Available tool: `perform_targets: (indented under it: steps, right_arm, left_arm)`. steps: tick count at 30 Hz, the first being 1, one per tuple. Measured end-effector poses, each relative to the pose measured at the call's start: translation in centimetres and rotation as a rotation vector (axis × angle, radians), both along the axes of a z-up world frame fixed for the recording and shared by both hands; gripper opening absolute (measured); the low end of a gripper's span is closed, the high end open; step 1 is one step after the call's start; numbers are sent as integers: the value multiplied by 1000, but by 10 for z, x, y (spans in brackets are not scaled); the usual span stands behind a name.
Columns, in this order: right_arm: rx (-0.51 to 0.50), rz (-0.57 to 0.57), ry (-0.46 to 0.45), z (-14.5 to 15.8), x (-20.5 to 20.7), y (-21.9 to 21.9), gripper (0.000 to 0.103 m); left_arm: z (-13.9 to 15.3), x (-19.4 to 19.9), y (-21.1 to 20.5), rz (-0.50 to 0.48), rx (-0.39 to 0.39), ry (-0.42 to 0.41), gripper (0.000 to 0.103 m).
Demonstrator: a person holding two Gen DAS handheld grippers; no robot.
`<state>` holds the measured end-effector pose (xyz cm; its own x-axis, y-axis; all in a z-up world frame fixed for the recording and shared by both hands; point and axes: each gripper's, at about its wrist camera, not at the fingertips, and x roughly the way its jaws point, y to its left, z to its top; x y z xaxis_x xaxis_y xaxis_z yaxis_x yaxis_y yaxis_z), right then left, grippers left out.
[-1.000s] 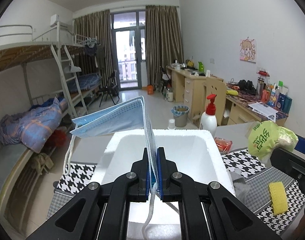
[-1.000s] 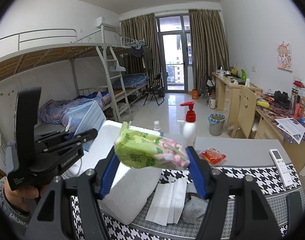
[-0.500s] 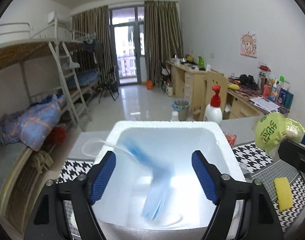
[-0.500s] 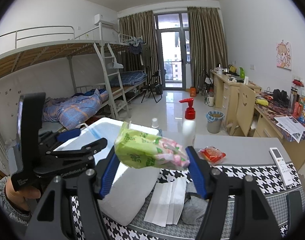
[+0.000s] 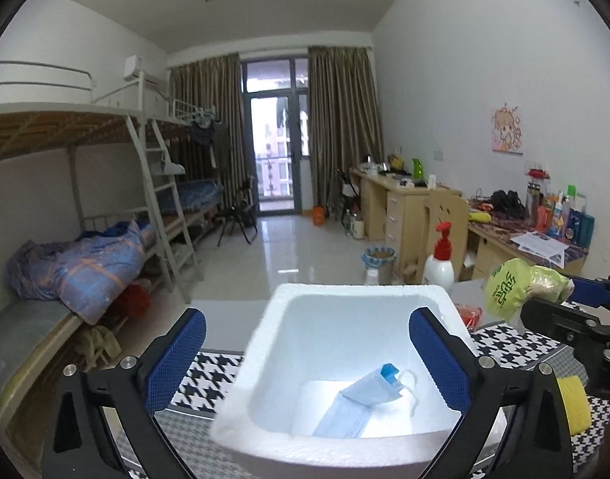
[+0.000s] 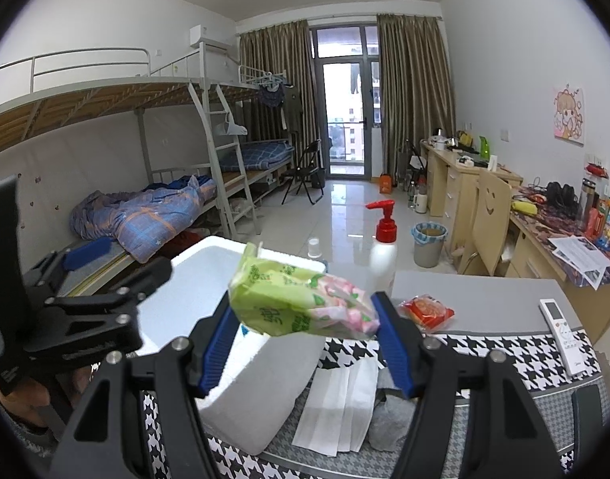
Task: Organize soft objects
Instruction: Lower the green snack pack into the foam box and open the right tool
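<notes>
On the left, the left gripper (image 5: 306,357) stood with its jaws wide apart above the white foam box (image 5: 265,343), holding nothing. A second earlier those same jaws had been pinched together on a blue face mask held over the box; half a second earlier they had opened and the mask was a falling blur. Now the face mask (image 5: 364,401) lay crumpled on the floor of the box, its ear loop (image 5: 412,387) trailing beside it. That item looked finished, and the left gripper appeared free for another pick.

Moving right, the right gripper (image 6: 305,325) was clamped on a green tissue pack (image 6: 301,303), carried in the air just beside the near corner of the box and above its rim. It had hardly shifted over the last second, so it seemed to be waiting its turn. The likely next step was to carry the pack over the opening and let it go, clear of the other gripper hanging above the box.

Further right on the checked tablecloth (image 6: 504,355), folded white paper towels (image 6: 340,411) and a grey cloth (image 6: 388,419) lay beside the box, and a yellow sponge (image 5: 572,403) sat nearer the edge. These soft things were not yet packed. The pump bottle (image 6: 382,247), the red packet (image 6: 426,311) and the remote (image 6: 560,331) stood apart from them.
</notes>
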<state>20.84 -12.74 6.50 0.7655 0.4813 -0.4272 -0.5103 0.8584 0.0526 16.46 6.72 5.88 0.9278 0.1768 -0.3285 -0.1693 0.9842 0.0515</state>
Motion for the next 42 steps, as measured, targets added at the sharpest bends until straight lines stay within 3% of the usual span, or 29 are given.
perform_targets:
  steps: [19, 42]
  right_arm:
    - [-40, 58, 4, -2, 2, 38, 70]
    - [-95, 109, 63, -15, 16, 79, 70]
  left_arm:
    - [2, -36, 23, 116, 35, -70, 102]
    - [-16, -49, 40, 151, 15, -35, 102]
